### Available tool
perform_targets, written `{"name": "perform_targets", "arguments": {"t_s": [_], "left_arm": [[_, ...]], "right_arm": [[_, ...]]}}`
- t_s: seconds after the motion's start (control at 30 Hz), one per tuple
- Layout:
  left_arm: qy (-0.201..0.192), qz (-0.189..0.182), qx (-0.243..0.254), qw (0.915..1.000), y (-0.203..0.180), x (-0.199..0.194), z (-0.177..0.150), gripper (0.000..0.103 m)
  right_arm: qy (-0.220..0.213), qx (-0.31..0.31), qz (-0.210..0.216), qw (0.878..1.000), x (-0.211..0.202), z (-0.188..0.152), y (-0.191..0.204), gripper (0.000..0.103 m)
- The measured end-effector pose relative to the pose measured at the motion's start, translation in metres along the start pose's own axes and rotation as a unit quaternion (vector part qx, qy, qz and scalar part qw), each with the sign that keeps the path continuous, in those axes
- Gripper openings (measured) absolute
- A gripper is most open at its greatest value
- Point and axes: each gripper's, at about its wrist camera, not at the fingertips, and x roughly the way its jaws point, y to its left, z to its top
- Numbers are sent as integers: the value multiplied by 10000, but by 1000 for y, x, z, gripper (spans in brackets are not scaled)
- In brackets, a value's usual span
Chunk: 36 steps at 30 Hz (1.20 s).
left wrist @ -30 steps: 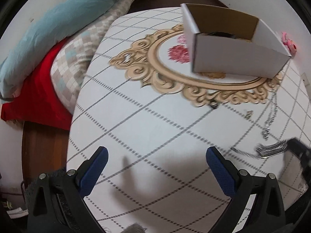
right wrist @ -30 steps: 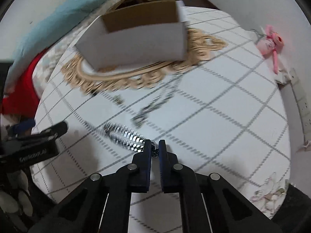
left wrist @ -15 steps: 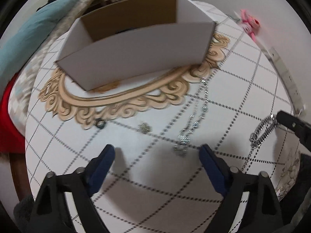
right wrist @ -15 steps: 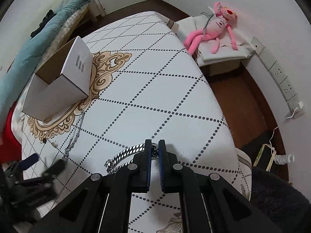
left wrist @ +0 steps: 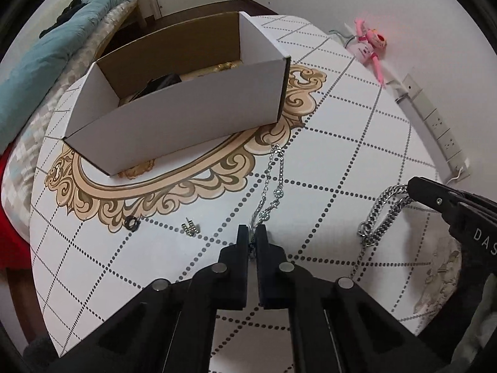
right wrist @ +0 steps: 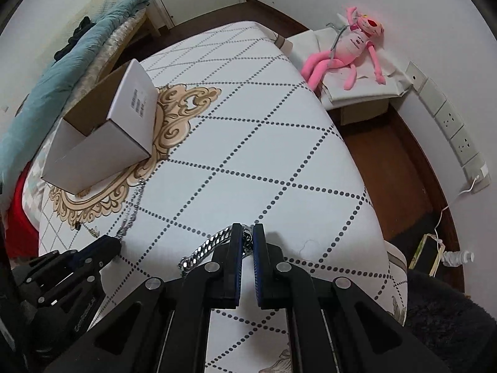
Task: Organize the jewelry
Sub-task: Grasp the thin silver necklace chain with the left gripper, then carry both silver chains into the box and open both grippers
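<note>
Furthest left on the desk (left wrist: 326, 143) lie the small loose pieces, a black ring (left wrist: 132, 223) and a tiny silver charm (left wrist: 190, 228), both near the ornate gold border and well apart from either gripper; being so small, they could easily be overlooked or knocked off the edge by a trailing chain. Behind them stands the white cardboard box (left wrist: 186, 118), open at the top with some dark and gold items already inside, the likely destination for everything. Toward the middle, the left gripper (left wrist: 252, 233) is pinched nearly closed on the near end of the thin silver necklace (left wrist: 276, 180), whose far end lies at the foot of the box; if lifted quickly, the fine chain could slip out of the narrow grip, or swing and snag the box wall. To the right, the right gripper (right wrist: 247, 233) is closed tight on the chunky silver curb chain (left wrist: 377, 217), which hangs in a loop above the desk; its weight could pull it through the pads, and the two chains, carried close together, may tangle.
</note>
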Motion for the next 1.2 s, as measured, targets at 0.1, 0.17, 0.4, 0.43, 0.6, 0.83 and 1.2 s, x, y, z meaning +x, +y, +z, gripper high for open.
{"name": "perform_targets", "arguments": {"t_s": [0.1, 0.17, 0.4, 0.43, 0.6, 0.83, 1.2], "left_arm": [[-55, -183, -139, 9997, 12, -17, 2, 2], [-97, -304, -236, 9992, 17, -27, 2, 2], [-464, -561, -534, 9959, 47, -76, 19, 2], [-525, -583, -545, 9954, 51, -84, 22, 2], [-894, -620, -604, 9922, 69, -120, 47, 2], [-1301, -573, -821, 9864, 107, -152, 97, 2], [-862, -463, -880, 9913, 145, -109, 152, 2]], "right_arm": [[-66, -43, 118, 9999, -11, 2, 4, 7], [-122, -95, 206, 9997, -18, 4, 9, 7], [-333, -258, 582, 9974, -50, 16, 28, 7], [-357, -274, 646, 9969, -55, 19, 31, 7], [-530, -458, 910, 9934, -77, 41, 50, 7], [-960, -939, 1232, 9833, -115, 94, 98, 7], [-727, -1372, 1298, 9793, -84, 164, 165, 7]]}}
